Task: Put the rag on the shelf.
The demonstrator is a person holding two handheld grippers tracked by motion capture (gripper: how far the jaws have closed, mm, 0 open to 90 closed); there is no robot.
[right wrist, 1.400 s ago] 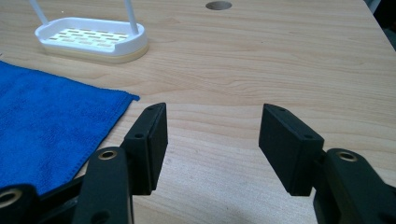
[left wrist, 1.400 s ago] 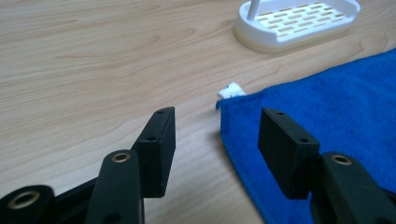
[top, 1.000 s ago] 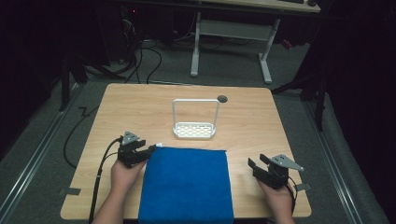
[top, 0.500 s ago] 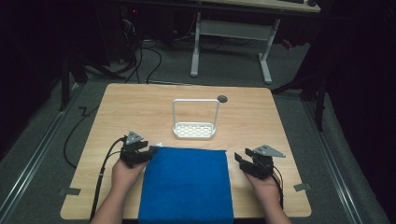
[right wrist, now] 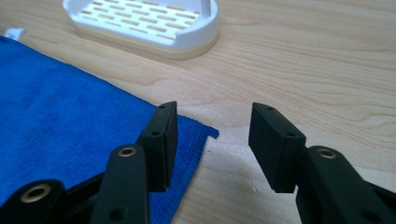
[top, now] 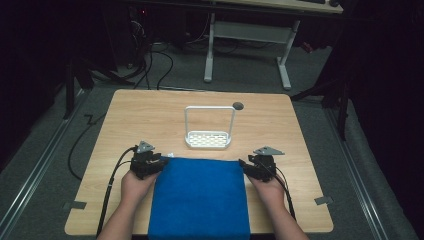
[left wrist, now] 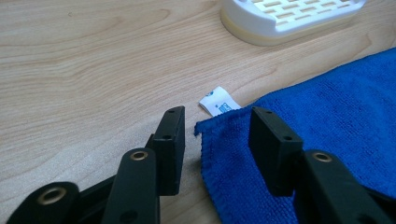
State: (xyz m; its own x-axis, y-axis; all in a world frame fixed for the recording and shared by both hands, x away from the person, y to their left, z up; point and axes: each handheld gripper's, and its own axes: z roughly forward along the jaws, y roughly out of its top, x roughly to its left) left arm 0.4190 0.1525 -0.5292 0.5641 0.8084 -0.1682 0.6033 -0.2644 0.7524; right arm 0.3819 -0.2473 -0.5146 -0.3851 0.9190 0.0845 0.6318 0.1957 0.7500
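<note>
Cloth first: blue towel (top: pixel 200 197) spread flat on the near half of the wooden table (top: pixel 150 115), near edge hanging over the person's side, 2 far corners pointing toward the white slotted tray (top: pixel 209 139) just beyond.

Left gripper (top: pixel 159 164) set low at the far-left corner, beside the small white care label (left wrist: pixel 218 101). Jaws apart and just now closing, 1 over bare wood, the other over the pile, corner lying in the gap between them. No pad pressing on fabric yet, so nothing held.

Right gripper (top: pixel 245 167) mirrored at the far-right corner. Jaws likewise apart and just now closing, 1 above the hem, the other above wood, tip of the corner in the gap, not pinched.

Probable reason for the matched placement: 1 claw per corner to keep the far edge straight and taut, ready for a lift and a fold back toward the person. Straddling hem and wood likely meant to bring 1 pad under or against the edge, catching a single layer rather than bunching it.

Tray well clear of both claws, apart from the towel edge, not in the way.
</note>
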